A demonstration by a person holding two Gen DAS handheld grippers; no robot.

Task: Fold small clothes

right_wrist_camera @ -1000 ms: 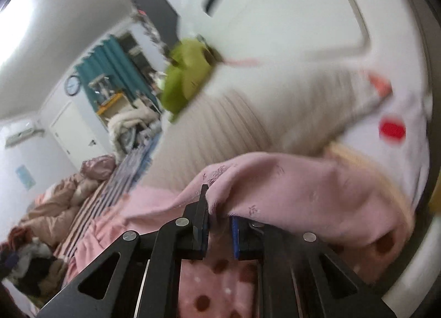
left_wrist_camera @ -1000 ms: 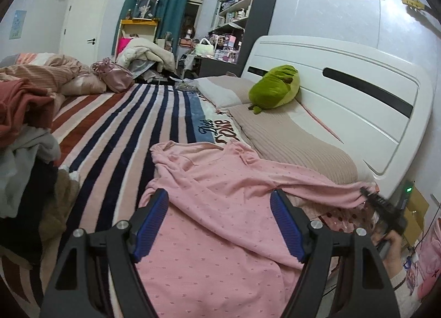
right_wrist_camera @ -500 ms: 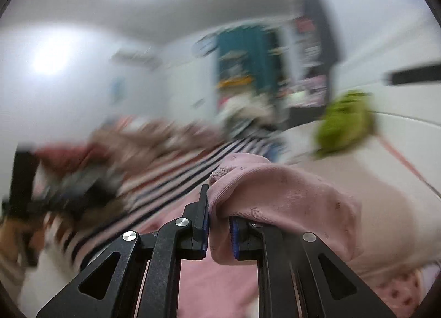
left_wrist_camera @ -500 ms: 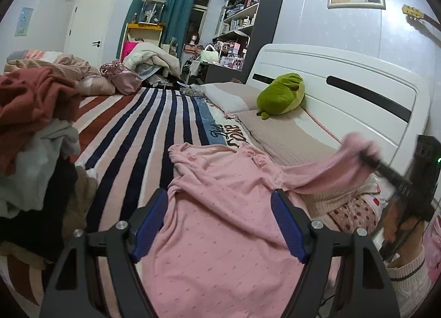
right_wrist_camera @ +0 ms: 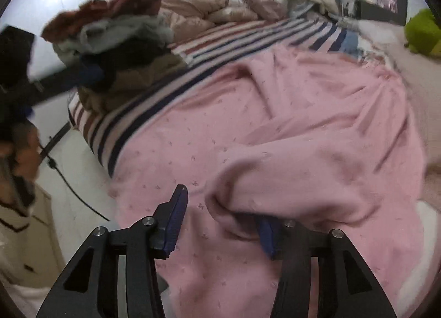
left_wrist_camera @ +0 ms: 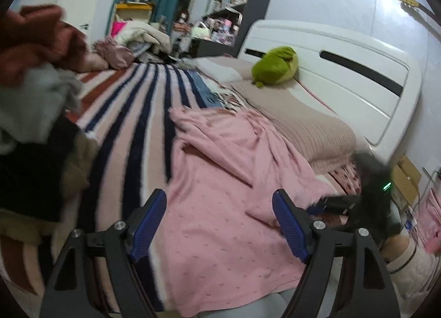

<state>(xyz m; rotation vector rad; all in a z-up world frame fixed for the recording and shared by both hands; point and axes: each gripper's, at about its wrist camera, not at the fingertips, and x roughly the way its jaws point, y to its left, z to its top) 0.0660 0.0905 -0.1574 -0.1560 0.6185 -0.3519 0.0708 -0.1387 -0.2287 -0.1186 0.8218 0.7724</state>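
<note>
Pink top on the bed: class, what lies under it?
Under the pink top lies the striped blanket, showing beside it. Its right edge overlaps a beige pillow. Anything beneath its middle is covered.

bed point(left_wrist_camera: 143, 114) striped cover | pink garment point(left_wrist_camera: 228, 208) spread | clothes pile point(left_wrist_camera: 33, 114) | pillows point(left_wrist_camera: 300, 122)

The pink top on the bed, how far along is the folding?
Early. The pink top lies spread on the striped blanket, one sleeve laid over its body. The right hand-held gripper has just been opening, sleeve draped on one finger. The left hand-held gripper is open. The clothes pile waits.
</note>
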